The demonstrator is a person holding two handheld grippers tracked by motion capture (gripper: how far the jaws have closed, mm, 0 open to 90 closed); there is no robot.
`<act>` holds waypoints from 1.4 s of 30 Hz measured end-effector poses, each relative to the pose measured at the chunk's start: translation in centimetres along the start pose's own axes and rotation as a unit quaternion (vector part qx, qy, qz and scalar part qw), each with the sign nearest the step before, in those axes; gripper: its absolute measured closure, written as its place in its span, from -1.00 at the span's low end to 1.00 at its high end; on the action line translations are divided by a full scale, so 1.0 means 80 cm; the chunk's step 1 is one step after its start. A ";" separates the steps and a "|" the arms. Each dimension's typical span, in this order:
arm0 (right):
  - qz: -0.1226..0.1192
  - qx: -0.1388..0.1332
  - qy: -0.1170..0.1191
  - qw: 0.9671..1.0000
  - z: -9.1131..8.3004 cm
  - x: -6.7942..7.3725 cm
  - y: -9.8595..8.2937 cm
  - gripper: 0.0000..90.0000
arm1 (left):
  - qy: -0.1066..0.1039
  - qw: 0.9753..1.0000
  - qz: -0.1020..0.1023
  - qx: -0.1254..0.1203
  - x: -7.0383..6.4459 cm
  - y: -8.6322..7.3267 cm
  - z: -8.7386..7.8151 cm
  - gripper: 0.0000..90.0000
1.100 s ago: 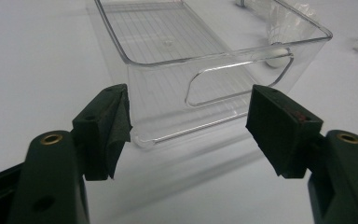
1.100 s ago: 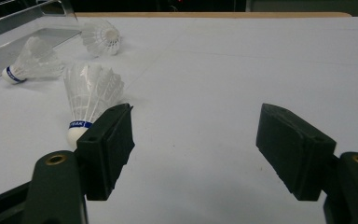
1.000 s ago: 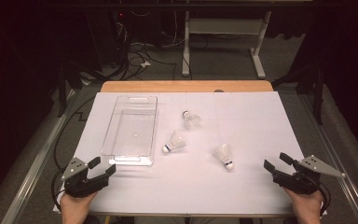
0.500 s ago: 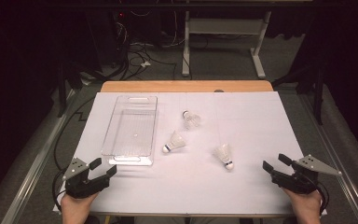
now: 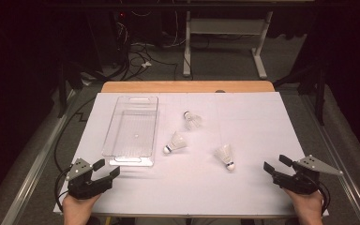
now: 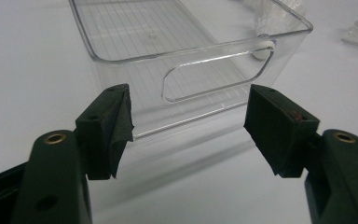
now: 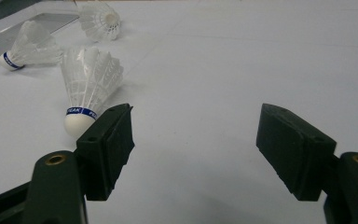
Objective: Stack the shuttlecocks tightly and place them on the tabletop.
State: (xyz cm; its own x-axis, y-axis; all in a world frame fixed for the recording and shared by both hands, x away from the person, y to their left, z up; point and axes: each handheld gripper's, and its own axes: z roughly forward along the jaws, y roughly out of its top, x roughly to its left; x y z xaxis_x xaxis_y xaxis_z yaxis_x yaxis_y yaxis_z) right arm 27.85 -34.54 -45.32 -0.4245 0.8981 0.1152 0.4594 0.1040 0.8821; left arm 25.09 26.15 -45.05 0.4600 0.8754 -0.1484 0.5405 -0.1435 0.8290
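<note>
A clear plastic tray lies left of centre on the white table, with nothing inside it. Three white shuttlecocks lie to its right: one far, one close to the tray, one nearer the front. My left gripper stands open at the front left, just short of the tray's near end wall and its handle slot; its jaws hold nothing. My right gripper is open at the front right. The nearest shuttlecock lies ahead and to the left of its jaws.
The white sheet covers the table, with a wooden strip at the far edge. Dark floor, cables and a desk frame lie beyond. Two more shuttlecocks show farther off in the right gripper view.
</note>
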 end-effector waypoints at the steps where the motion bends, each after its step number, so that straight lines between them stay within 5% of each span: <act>1: 0.000 0.000 0.001 1.000 0.000 0.000 0.000 -0.39 | 0.000 1.000 0.002 0.002 -0.001 0.001 0.000 -0.27; 42: -0.011 0.013 -0.004 1.000 0.004 0.003 0.000 -0.40 | -0.058 0.997 0.044 0.036 -0.047 0.012 0.024 -0.23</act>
State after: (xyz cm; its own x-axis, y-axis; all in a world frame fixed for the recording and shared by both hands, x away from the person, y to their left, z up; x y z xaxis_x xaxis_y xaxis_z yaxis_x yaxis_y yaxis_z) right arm 28.02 -34.17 -45.42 -0.4292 0.8985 0.0919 0.4702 0.1354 0.8721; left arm 25.25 21.84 -44.72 0.5844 0.7992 -0.1408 0.5416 -0.2549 0.8010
